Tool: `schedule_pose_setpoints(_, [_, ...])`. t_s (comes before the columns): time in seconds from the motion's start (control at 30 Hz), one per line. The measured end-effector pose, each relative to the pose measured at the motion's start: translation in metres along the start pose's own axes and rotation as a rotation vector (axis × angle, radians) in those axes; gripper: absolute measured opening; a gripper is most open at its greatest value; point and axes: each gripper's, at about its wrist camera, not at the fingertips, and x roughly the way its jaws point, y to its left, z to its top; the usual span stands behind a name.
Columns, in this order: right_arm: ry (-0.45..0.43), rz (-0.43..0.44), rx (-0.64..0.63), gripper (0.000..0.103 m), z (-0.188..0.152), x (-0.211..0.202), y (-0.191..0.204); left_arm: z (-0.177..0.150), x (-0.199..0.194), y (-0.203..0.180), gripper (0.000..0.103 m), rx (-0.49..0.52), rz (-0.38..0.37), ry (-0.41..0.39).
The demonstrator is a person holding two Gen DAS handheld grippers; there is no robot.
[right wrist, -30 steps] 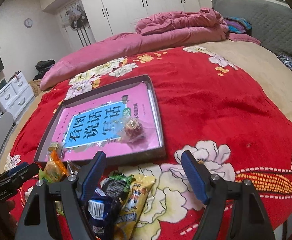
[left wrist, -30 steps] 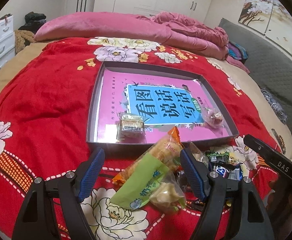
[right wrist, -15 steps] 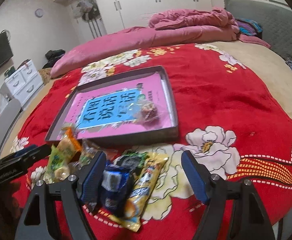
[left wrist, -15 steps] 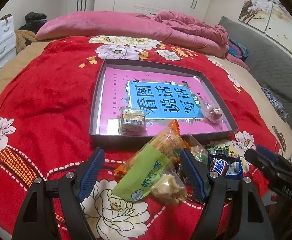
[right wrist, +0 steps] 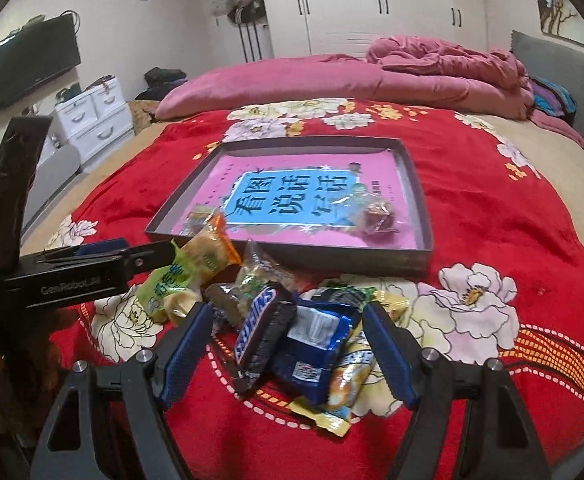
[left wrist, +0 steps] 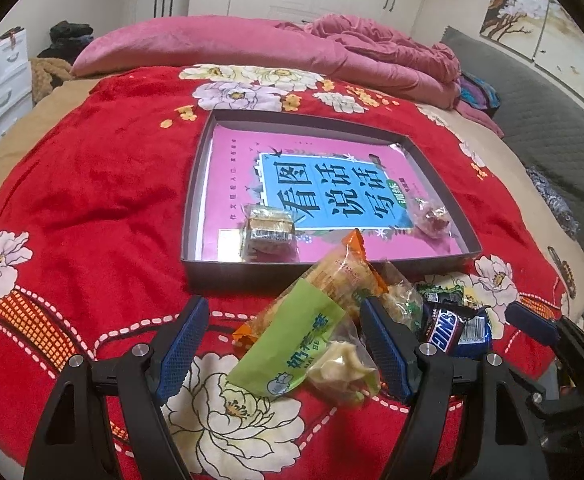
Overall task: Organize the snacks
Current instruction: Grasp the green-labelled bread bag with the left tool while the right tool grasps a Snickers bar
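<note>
Red floral blanket (left wrist: 91,184) is spread under a loose snack pile (right wrist: 275,312) before the grey tray (left wrist: 195,208). Released wide, the left gripper (left wrist: 279,344) is held around a green packet (left wrist: 292,344); the right gripper (right wrist: 283,344) is likewise parted around a Snickers bar (right wrist: 259,324), neither clamped.

Pretty clearly somebody's bedroom at home. There's a big bed (right wrist: 492,208) under a red flowered blanket (left wrist: 91,200), a rumpled pink quilt (right wrist: 444,64) at the far end, white wardrobes (right wrist: 372,4) along the wall, a TV (right wrist: 31,62) mounted up, and white drawers (right wrist: 95,120) beside it.
</note>
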Motion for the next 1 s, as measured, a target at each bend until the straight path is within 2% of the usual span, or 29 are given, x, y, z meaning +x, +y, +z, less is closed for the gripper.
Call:
schedule_pose_setpoints(0.17, [0.033, 0.013, 0.006, 0.076, -0.001, 0.009, 0.001, 0.0, 0.003, -0.006, 0.079, 0.024, -0.003, 0.007])
schedule_pose_setpoints(0.43, [0.064, 0.008, -0.026, 0.064, -0.003, 0.019, 0.01, 0.002, 0.012, -0.012, 0.079, 0.047, -0.004, 0.029])
schedule_pose_setpoints(0.67, [0.062, 0.009, -0.024, 0.064, -0.003, 0.023, 0.011, 0.002, 0.02, -0.017, 0.079, 0.066, -0.01, 0.057])
schedule_pose_setpoints(1.0, [0.054, -0.042, -0.094, 0.064, -0.003, 0.031, 0.023, 0.004, 0.035, -0.022, 0.079, 0.101, 0.003, 0.093])
